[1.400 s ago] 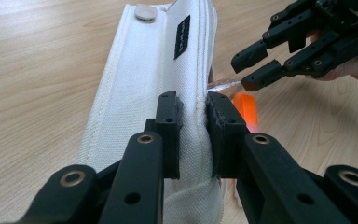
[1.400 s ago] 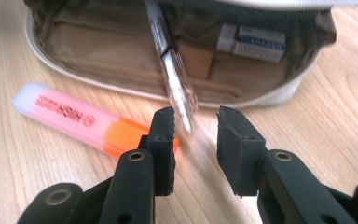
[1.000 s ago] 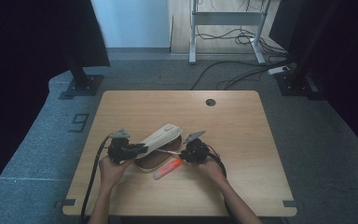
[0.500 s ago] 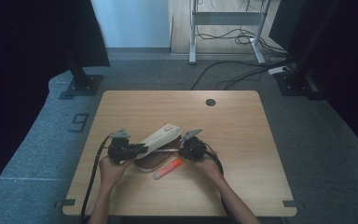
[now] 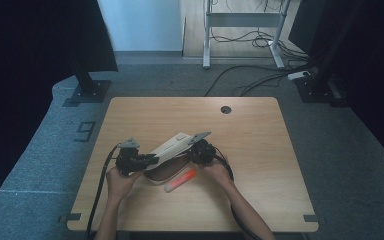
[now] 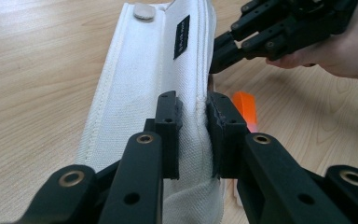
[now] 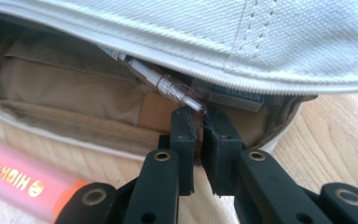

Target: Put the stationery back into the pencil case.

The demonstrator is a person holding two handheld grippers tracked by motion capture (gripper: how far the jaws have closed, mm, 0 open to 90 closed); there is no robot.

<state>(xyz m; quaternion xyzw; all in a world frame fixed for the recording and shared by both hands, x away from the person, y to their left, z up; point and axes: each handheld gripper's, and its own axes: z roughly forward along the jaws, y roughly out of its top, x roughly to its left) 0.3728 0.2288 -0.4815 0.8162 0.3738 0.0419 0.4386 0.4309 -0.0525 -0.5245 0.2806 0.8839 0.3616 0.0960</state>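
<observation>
A white canvas pencil case [image 5: 167, 147] lies open on the wooden table [image 5: 260, 130], its flap raised. My left gripper [image 6: 193, 126] is shut on the edge of that flap [image 6: 140, 93] and holds it up. Under the flap, the tan lining and a pen [image 7: 161, 81] with a clear cap show inside the case. My right gripper [image 7: 199, 119] is shut on the tip of that pen at the case's mouth. In the high view the left gripper [image 5: 147, 160] and right gripper [image 5: 192, 152] flank the case. An orange highlighter [image 5: 180, 181] lies on the table just in front of it.
A round cable hole [image 5: 225, 109] sits near the table's far edge. Cables trail from both grippers toward the front edge. Dark stands and a metal frame stand on the floor beyond the table.
My right gripper has shifted a little left and away, up to the case's mouth. The left gripper and the raised flap have stayed where they were.
</observation>
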